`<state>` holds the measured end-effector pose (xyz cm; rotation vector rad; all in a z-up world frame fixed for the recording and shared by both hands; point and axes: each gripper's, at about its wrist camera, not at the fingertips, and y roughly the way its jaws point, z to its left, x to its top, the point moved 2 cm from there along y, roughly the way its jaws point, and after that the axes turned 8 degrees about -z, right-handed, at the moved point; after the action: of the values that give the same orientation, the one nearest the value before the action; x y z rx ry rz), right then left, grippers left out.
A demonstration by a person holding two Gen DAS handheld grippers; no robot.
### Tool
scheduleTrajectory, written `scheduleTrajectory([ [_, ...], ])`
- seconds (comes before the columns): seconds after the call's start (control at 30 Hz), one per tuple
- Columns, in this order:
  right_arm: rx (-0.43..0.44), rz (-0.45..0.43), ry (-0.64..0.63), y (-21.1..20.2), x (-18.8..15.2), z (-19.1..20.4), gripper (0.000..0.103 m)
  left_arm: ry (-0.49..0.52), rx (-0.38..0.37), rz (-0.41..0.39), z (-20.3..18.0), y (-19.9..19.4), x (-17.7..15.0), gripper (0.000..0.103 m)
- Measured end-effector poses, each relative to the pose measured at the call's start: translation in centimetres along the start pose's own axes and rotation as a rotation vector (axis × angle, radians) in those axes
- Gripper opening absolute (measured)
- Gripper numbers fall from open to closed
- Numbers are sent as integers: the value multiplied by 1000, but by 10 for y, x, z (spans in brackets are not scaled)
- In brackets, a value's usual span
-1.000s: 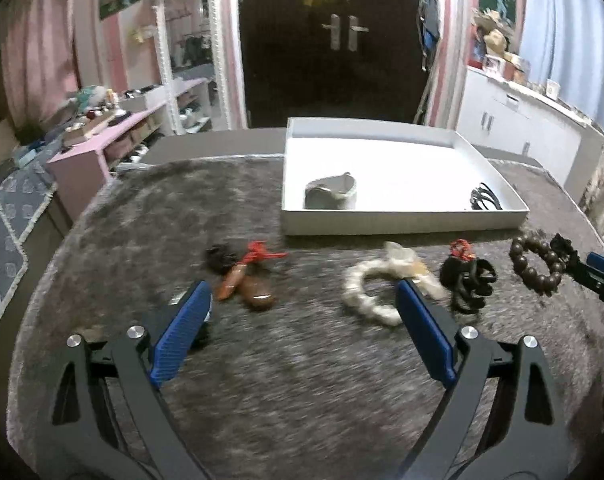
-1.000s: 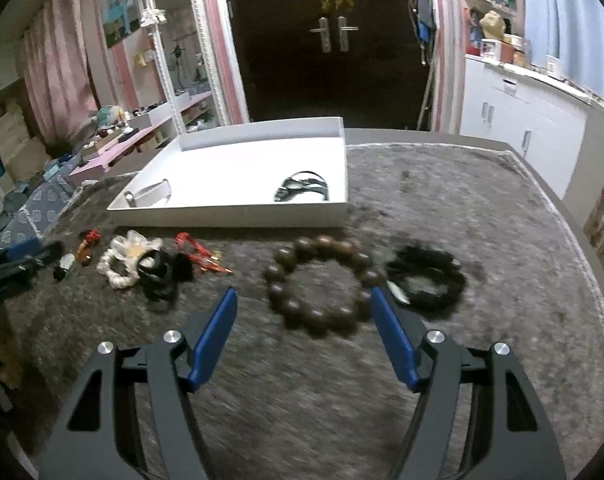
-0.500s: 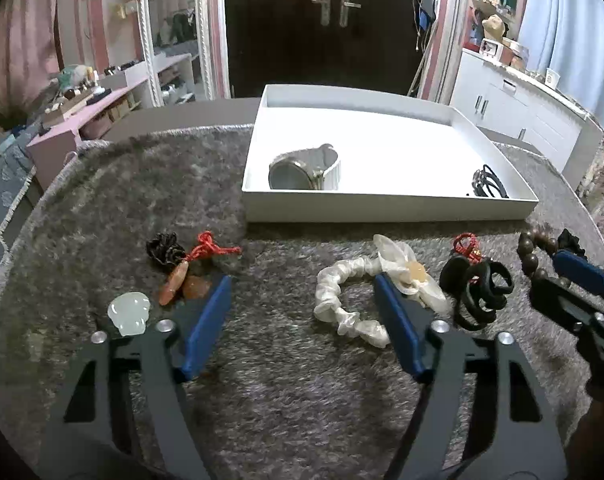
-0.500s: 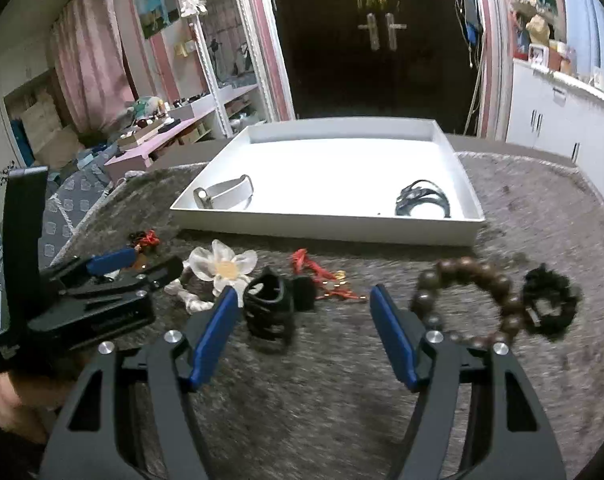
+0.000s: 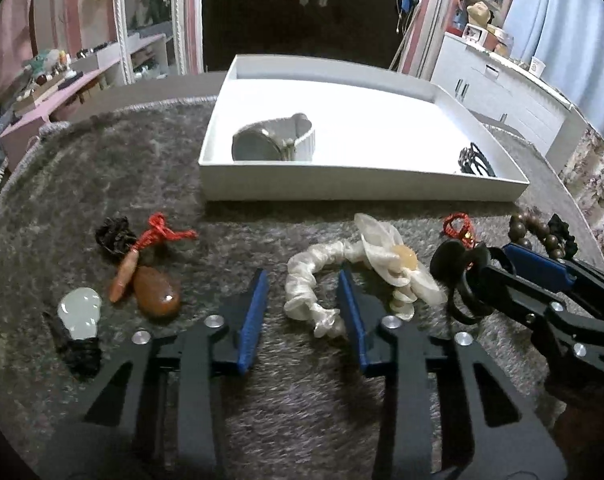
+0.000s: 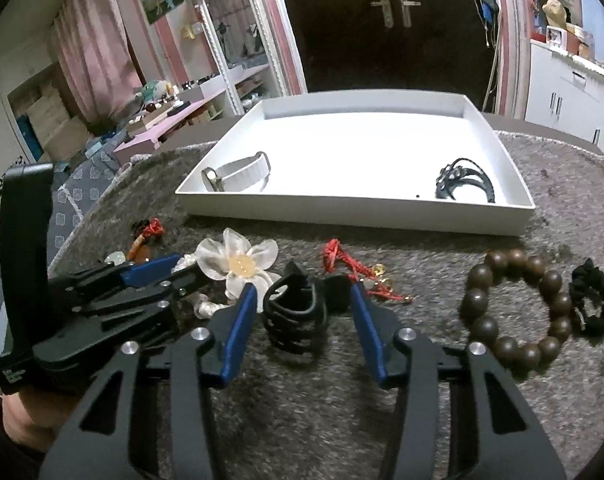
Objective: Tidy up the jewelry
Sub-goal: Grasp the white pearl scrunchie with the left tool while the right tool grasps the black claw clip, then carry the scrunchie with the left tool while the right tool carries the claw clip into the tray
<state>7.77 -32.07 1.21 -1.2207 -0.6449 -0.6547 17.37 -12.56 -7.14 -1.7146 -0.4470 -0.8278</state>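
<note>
Down on the shaggy grey rug (image 5: 102, 184), the left gripper (image 5: 302, 280) spreads its blue-padded jaws around the ruched white satin scrunchie (image 5: 313, 276) with its petal flower. Likewise the right gripper (image 6: 303, 300) stands open around a glossy black plastic hair claw (image 6: 298, 312). Round wooden beads (image 6: 513, 308) lie near the shallow white tray (image 6: 353, 206).

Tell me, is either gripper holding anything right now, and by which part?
Nothing is held. The left gripper is open astride the white scrunchie's band; the right gripper is open around the black hair claw. Neither has closed.
</note>
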Motion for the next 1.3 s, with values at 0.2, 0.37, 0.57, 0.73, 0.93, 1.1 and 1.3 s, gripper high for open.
scheduleTrajectory([
  [0.2,15,22,16,11,-5,-1,45,1,3,4,-1,5,0,30],
  [0.37,32,26,1,13,-5,3,36,-22,-6,1,2,6,1,18],
  [0.57,53,1,14,-1,-2,0,36,-35,-25,-1,1,2,1,9],
  [0.73,37,-31,1,-19,1,-2,36,-22,-26,-15,-5,-8,3,8],
  [0.93,12,-62,18,-38,3,-17,36,-14,-30,-29,-10,-20,4,8],
  [1.1,-5,-84,30,-50,7,-28,36,-5,-35,-56,-17,-35,9,8],
  [1.3,-8,-115,27,-61,14,-33,36,12,-46,-83,-28,-51,18,8],
])
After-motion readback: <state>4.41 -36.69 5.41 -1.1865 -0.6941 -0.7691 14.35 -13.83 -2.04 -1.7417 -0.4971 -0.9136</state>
